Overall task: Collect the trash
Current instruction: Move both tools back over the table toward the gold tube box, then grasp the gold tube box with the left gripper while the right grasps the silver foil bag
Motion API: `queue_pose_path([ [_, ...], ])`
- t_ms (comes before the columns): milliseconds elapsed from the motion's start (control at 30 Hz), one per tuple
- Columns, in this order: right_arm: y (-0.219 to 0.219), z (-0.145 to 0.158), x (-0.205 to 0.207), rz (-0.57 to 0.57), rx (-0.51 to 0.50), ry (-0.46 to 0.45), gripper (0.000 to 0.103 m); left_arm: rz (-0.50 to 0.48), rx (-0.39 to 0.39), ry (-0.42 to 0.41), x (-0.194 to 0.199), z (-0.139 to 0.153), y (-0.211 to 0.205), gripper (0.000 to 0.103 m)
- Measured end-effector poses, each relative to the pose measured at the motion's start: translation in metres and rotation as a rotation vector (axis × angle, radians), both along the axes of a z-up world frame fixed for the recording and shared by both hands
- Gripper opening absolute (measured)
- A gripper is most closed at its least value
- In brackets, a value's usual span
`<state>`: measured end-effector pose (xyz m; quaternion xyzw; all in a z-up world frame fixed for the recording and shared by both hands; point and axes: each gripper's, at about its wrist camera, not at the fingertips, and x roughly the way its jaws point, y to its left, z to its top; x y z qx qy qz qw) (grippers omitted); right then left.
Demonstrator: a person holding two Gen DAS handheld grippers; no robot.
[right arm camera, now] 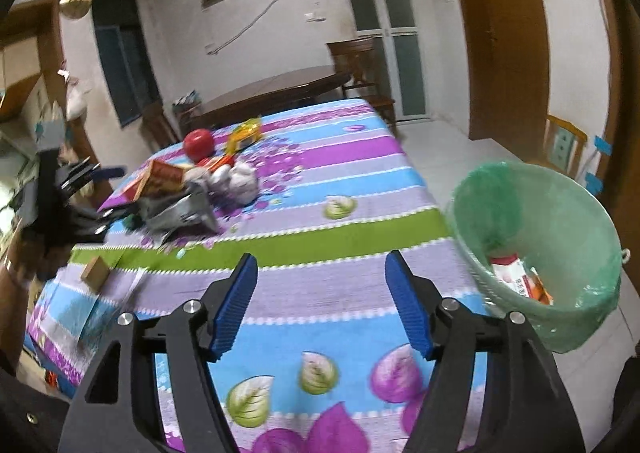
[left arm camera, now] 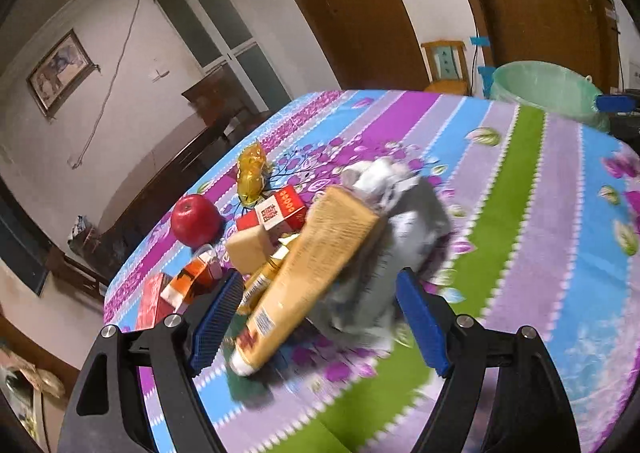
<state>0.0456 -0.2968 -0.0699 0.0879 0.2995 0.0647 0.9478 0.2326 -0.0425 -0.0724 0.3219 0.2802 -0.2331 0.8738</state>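
A crumpled grey wrapper (left arm camera: 384, 253) and a long tan packet (left arm camera: 316, 273) lie heaped on the striped tablecloth (left arm camera: 520, 253), framed between the spread jaws of the left gripper (left arm camera: 320, 317), which grips nothing. A clean pinch on one item alone is judged best, sparing the red apple (left arm camera: 195, 220). The right gripper (right arm camera: 320, 305) is held open over bare cloth, beside the green-lined bin (right arm camera: 536, 253) already holding packaging. Motion blur obscures whether the pads are touching the heap.

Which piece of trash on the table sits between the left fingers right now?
The long tan box, tilted against the grey wrapper. The red boxes lie farther off.
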Motion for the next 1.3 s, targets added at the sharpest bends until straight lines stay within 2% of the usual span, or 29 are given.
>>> queue_pose_path([
  [200,0.007,-0.011,0.003,0.008,-0.003,0.046,0.064,-0.084,0.014,0.037,0.030,-0.009,-0.013,0.079],
  [233,0.007,-0.013,0.004,0.009,0.001,0.053,0.064,-0.083,0.016,0.041,0.035,-0.010,-0.015,0.073],
  [267,0.007,-0.014,0.004,0.010,0.002,0.055,0.064,-0.082,0.012,0.053,0.038,-0.012,-0.016,0.053],
  [333,0.011,-0.013,0.004,0.018,-0.001,0.053,0.064,-0.080,-0.016,0.080,0.040,-0.010,-0.016,0.038],
  [367,0.013,-0.013,0.004,0.027,-0.007,0.050,0.064,-0.081,-0.036,0.065,0.037,-0.007,-0.014,0.036],
  [500,0.025,-0.012,0.007,0.070,-0.036,0.041,0.064,-0.036,-0.108,0.000,0.023,0.012,-0.002,0.031],
  [633,0.040,-0.006,0.012,0.143,-0.065,0.022,0.064,0.008,-0.217,-0.058,-0.008,0.047,0.022,0.030],
  [733,0.056,0.003,0.017,0.223,-0.088,-0.006,0.064,0.074,-0.283,-0.111,-0.041,0.068,0.043,0.030],
  [800,0.073,0.010,0.024,0.323,-0.126,-0.031,0.064,0.123,-0.314,-0.129,-0.058,0.075,0.057,0.030],
  [867,0.094,0.015,0.036,0.440,-0.231,-0.047,0.064,0.193,-0.356,-0.126,-0.073,0.081,0.072,0.030],
  [967,0.129,0.016,0.052,0.552,-0.485,-0.127,0.074,0.293,-0.406,-0.103,-0.088,0.083,0.091,0.030],
  [1067,0.160,0.011,0.068,0.623,-0.706,-0.199,0.075,0.386,-0.452,-0.063,-0.098,0.082,0.107,0.030],
  [1167,0.195,-0.006,0.080,0.677,-0.940,-0.258,0.074,0.428,-0.482,-0.045,-0.108,0.079,0.122,0.030],
  [1233,0.210,-0.018,0.087,0.696,-1.061,-0.282,0.074,0.443,-0.498,-0.027,-0.110,0.079,0.131,0.030],
  [1267,0.218,-0.025,0.091,0.710,-1.116,-0.288,0.073,0.449,-0.507,-0.014,-0.112,0.077,0.134,0.030],
  [1300,0.224,-0.030,0.095,0.720,-1.153,-0.290,0.067,0.449,-0.511,-0.008,-0.111,0.076,0.139,0.030],
])
